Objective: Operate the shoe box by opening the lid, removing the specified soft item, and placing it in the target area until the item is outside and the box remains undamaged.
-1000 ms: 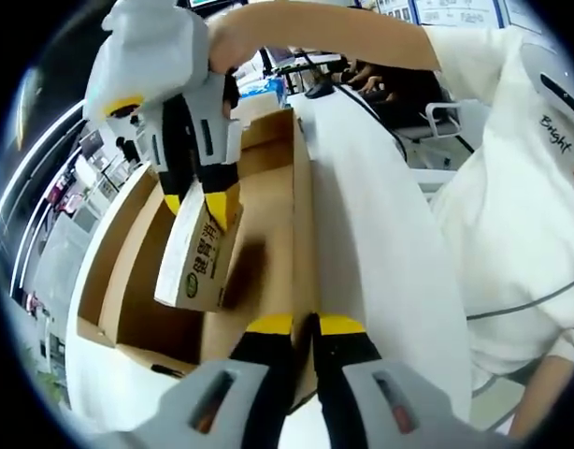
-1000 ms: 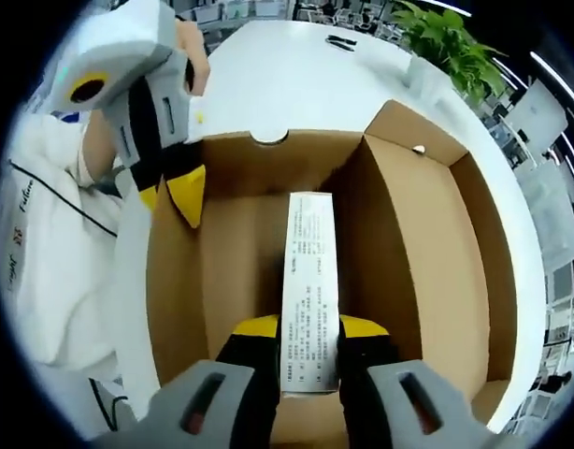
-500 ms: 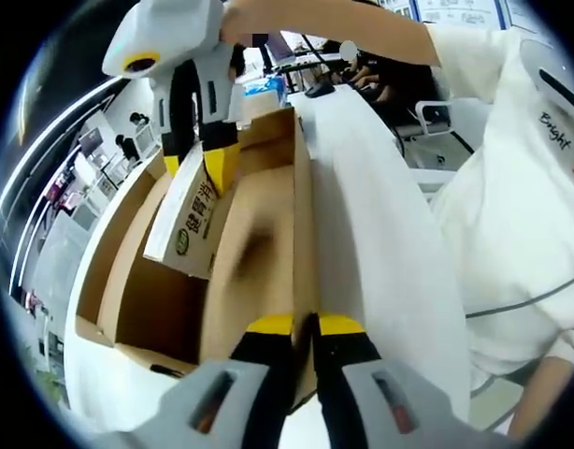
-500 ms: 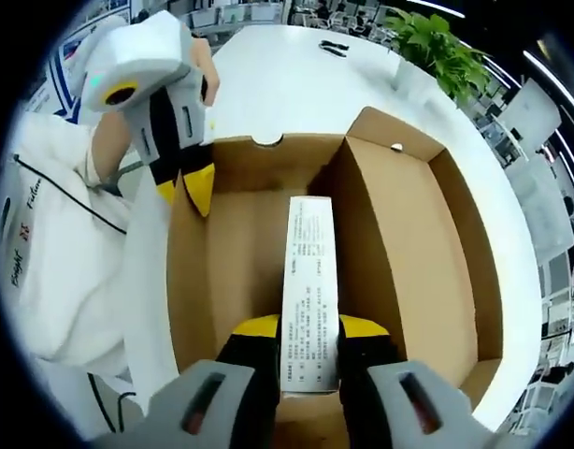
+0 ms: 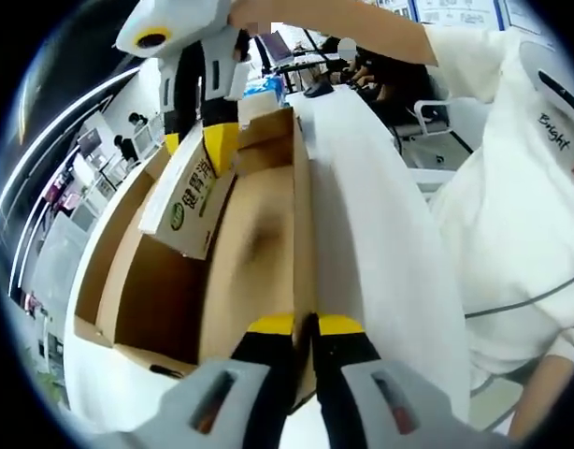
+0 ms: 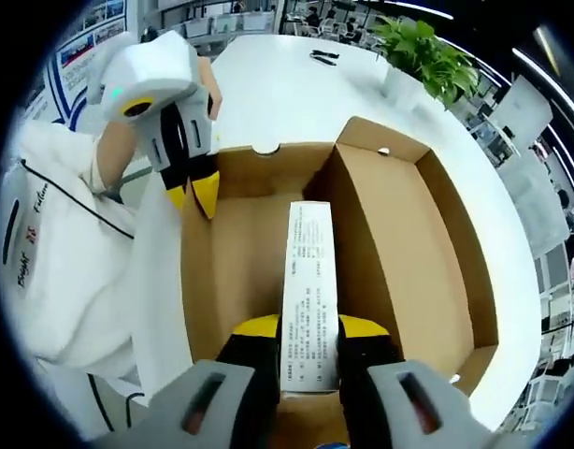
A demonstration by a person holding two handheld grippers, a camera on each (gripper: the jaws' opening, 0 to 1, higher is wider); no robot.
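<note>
In the right gripper view, nearest to us, our right gripper is clenched on a slim white carton printed with small text, its 2 yellow-tipped jaws pressing the carton's near end from either side. The carton runs away from us, held above the brown floor of the open shoe box. A cardboard divider wall rises just right of the carton, splitting the box into 2 bays. The box sits on a white table. At the box's left wall our left gripper pinches the upper corner of the cardboard. Beyond, a green potted plant stands at the far table edge.

In the left gripper view, our left gripper has its 2 jaws closed on the thin top edge of the shoe box wall, which runs straight away from us. To the left, over the box's interior, the right gripper comes down from above and holds the white carton tilted, green characters on its face, its lower end still below the rim. To the right, a white sleeve of the person.
</note>
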